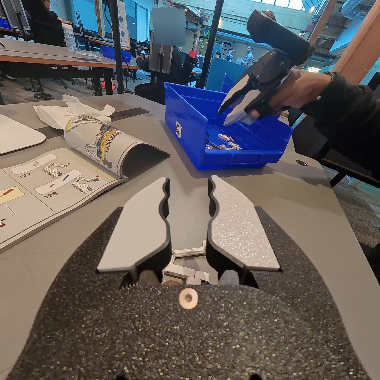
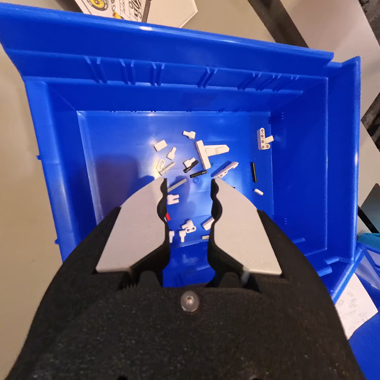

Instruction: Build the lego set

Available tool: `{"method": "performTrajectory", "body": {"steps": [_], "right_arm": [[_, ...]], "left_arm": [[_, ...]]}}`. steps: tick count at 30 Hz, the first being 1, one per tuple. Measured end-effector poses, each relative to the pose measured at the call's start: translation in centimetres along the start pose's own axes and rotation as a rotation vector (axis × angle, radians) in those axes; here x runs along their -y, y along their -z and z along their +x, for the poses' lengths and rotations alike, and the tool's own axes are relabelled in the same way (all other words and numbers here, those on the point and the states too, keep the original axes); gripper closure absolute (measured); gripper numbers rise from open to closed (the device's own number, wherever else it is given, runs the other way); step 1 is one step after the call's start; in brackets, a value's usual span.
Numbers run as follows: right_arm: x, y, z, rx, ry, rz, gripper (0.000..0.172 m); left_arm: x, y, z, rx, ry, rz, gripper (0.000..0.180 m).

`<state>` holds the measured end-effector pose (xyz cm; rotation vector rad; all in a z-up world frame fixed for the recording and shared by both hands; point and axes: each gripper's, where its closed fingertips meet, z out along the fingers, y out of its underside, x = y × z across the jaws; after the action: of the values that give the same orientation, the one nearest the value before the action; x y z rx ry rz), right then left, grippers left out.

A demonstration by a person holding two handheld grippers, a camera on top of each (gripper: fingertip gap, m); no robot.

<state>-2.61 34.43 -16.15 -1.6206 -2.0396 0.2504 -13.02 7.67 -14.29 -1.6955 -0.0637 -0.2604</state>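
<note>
The right tool (image 2: 188,180) hangs spread inside a blue bin (image 2: 298,164), over loose small parts (image 2: 205,156). The left tool (image 1: 188,181), spread, hovers over the desk (image 1: 267,205), manual (image 1: 61,185) at its left.

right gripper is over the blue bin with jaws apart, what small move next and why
Probably lower the right gripper a little toward the bin floor. Its jaws stand apart with nothing between them, above loose small parts; the grey rod lies just off its left fingertip, so a slight shift left may centre it. The left gripper needs no move.
</note>
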Motion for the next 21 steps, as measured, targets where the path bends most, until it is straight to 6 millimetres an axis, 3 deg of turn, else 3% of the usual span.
{"method": "performTrajectory", "body": {"steps": [21], "right_arm": [[0.79,-0.55,-0.8,0.025,0.034,-0.007,0.132]], "left_arm": [[0.0,0.01,0.05,-0.003,-0.001,0.0,0.145]]}}
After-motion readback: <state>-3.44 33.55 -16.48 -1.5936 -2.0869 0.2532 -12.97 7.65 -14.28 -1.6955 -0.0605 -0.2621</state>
